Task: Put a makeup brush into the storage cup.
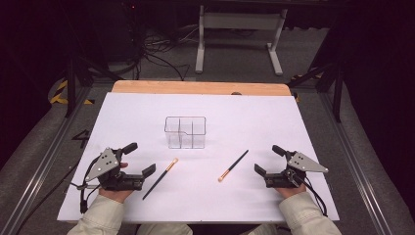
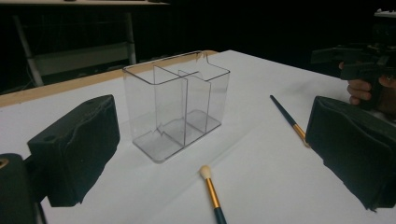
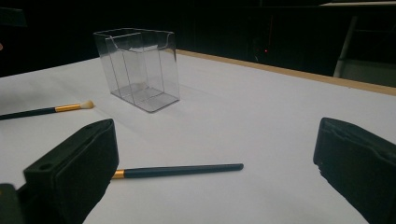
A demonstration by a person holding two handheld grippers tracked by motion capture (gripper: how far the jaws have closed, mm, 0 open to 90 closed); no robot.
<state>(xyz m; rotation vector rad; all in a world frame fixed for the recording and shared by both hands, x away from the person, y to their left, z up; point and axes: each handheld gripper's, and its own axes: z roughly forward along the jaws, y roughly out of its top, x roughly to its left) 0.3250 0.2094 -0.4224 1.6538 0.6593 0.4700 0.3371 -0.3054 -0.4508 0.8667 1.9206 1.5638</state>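
Note:
A clear plastic organizer (image 1: 185, 132) with several compartments stands upright in the middle of the white table top (image 1: 147, 112). Two dark-handled makeup brushes lie flat in front of it. The left brush (image 1: 160, 178) has its pale tip toward the organizer. The right brush (image 1: 234, 165) has its tip toward me. My left gripper (image 1: 140, 158) rests open just left of the left brush. My right gripper (image 1: 268, 159) rests open to the right of the right brush. In the left gripper view the organizer (image 2: 177, 105) and the left brush (image 2: 212, 193) sit between the wide jaws. In the right gripper view the right brush (image 3: 177, 171) lies between the jaws.
The table's wooden far edge (image 1: 200, 88) shows beyond the white top. Behind the table are a grey frame stand (image 1: 240, 29) and floor cables (image 1: 156, 54). Dark stand legs flank both sides. The other brush (image 3: 46, 110) lies far left in the right gripper view.

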